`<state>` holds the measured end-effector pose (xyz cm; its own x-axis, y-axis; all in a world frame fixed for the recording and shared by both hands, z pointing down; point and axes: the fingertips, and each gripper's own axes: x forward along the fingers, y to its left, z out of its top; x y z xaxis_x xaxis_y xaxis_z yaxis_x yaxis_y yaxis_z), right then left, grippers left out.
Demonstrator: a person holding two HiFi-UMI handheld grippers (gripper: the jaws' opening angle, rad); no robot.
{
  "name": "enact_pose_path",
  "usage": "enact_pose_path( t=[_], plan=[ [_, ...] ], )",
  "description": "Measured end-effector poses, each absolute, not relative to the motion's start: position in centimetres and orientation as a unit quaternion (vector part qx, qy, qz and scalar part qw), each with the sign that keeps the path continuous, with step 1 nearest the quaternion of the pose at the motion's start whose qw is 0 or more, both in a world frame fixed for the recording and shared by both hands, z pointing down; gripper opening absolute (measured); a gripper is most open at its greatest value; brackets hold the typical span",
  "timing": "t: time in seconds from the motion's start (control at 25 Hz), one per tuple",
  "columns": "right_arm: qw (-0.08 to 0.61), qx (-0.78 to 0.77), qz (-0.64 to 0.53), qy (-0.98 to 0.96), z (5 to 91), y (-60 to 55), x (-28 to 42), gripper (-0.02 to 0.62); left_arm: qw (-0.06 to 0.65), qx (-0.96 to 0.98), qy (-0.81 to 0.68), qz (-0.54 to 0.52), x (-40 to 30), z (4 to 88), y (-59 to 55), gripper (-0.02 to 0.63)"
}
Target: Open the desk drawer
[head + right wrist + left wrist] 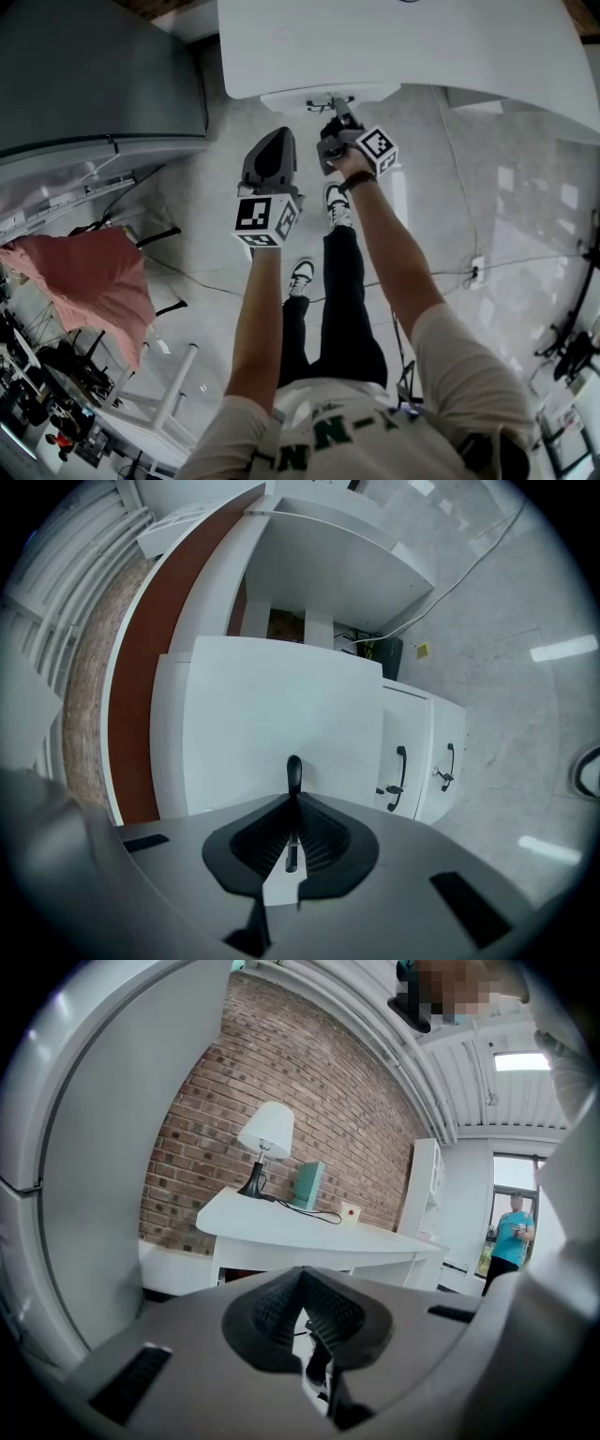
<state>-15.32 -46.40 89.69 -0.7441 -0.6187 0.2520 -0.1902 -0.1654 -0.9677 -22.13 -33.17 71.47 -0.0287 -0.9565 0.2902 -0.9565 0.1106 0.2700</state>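
Head view: drawer handle (317,101) crosswise, horizontal

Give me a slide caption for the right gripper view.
Right gripper, jaws closed on the black handle of the white desk drawer.

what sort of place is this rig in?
Probably an office or loft-style workspace: a white desk carrying a table lamp stands against an exposed brick wall.

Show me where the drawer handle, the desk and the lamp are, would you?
drawer handle (293,772): right gripper view, its black upper end.
desk (403,47): head view, bare part of its white top.
lamp (267,1132): left gripper view, middle of its white shade.
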Motion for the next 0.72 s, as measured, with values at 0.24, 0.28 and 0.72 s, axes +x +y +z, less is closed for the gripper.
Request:
enact_pose_path(
  t=[0.24, 0.28, 0.72],
  plan=[
    [0.155, -0.33, -0.695, 0.62, 89.5, -44.4, -14.1, 0.017, 0.202, 0.67, -0.714, -0.002, -22.0, 71.0, -32.3, -0.006],
    [0.153, -0.333, -0.696, 0.617, 89.5, -44.0, -13.8, 0.017, 0.204, 0.67, -0.714, -0.003, -21.9, 71.1, -32.1, -0.006],
    [0.15, -0.343, -0.708, 0.599, 89.4, -40.2, -11.9, 0.017, 0.21, 0.673, -0.709, -0.008, -21.4, 70.7, -31.4, -0.006]
  ],
)
